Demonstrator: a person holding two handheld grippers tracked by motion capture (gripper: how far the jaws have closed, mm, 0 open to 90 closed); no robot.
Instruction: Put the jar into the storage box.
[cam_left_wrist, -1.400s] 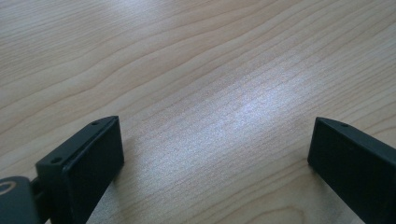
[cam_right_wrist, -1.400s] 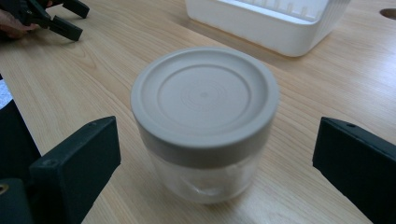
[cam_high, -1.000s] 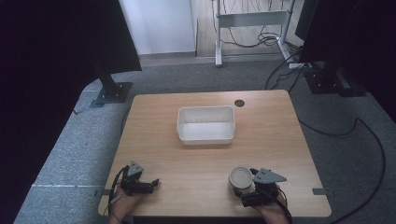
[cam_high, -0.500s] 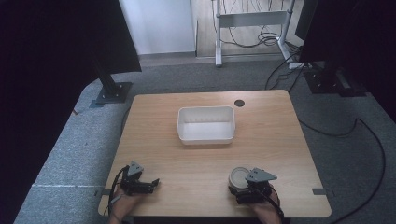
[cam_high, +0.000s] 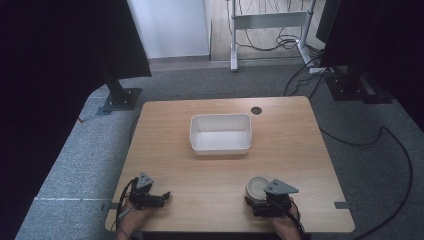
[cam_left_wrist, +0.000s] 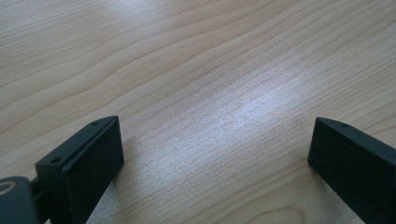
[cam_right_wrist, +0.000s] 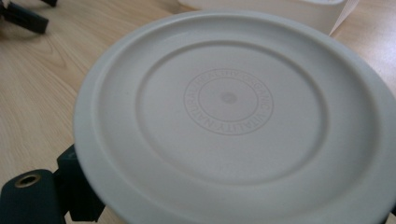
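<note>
A white round lidded container (cam_high: 256, 185) stands near the table's front edge, right of centre. Its ridged lid (cam_right_wrist: 229, 100) sits very close in the right gripper view. My right gripper (cam_high: 262, 196) is around the container from the near side. One black jaw is tucked under the lid's left rim and the other is hidden. My left gripper (cam_left_wrist: 212, 154) rests open on bare wood at the front left (cam_high: 161, 196), with nothing between its jaws.
An empty white rectangular bin (cam_high: 220, 146) stands at the middle of the wooden table (cam_high: 300, 145), and its corner (cam_right_wrist: 280, 7) shows beyond the lid. A small dark hole (cam_high: 256, 110) is near the far edge. Dark stands and cables surround the table.
My right gripper has shifted a little left and closer onto the white container. The left gripper has stayed where it was.
</note>
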